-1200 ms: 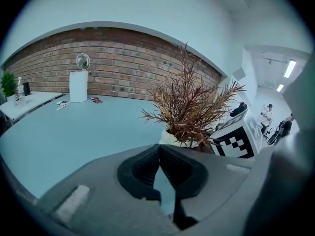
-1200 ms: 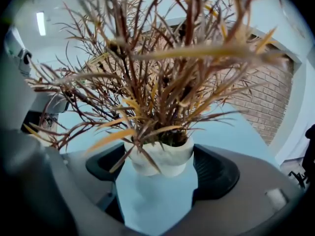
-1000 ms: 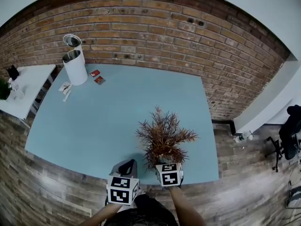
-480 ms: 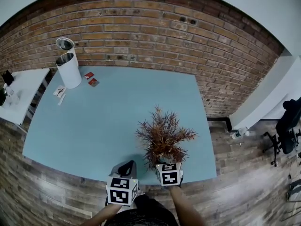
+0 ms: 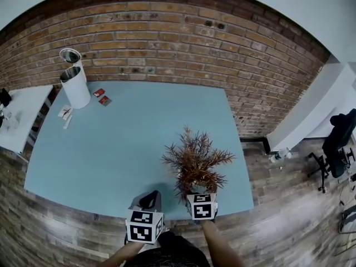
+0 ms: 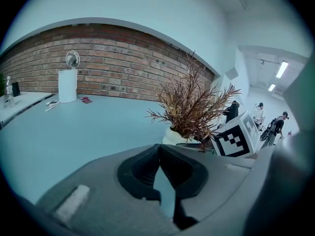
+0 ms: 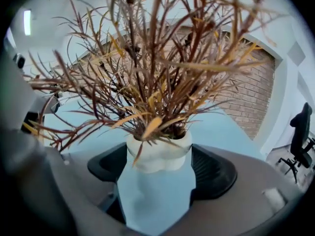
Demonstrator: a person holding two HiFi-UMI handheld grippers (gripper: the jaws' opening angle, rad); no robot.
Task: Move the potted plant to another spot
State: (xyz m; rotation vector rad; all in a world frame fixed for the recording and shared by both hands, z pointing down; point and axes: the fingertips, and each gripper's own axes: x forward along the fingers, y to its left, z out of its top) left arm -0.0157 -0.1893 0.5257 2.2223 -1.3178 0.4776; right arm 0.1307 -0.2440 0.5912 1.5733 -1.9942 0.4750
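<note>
The potted plant [image 5: 194,160], with dry reddish-brown leaves in a small white pot [image 7: 157,154], stands near the front right edge of the light blue table [image 5: 128,143]. My right gripper [image 5: 196,192] reaches in from the front. Its black pads [image 7: 214,173] press the two sides of the pot, so it is shut on the pot. My left gripper [image 5: 150,197] hovers at the table's front edge, just left of the plant. Its jaws meet at the tips [image 6: 158,149] and hold nothing. In the left gripper view the plant [image 6: 189,107] is to the right, beside the right gripper's marker cube [image 6: 236,136].
A white cylindrical bin [image 5: 74,85] with a raised round lid stands at the table's far left corner, with small red packets [image 5: 102,97] and white papers [image 5: 65,113] beside it. A brick wall [image 5: 167,43] runs behind. A white side table [image 5: 16,121] is at left, an office chair [image 5: 339,143] at right.
The head view has swung: the bin, the packets and the table's corner slide left and up in the picture. Both grippers and the plant keep their place in the view.
</note>
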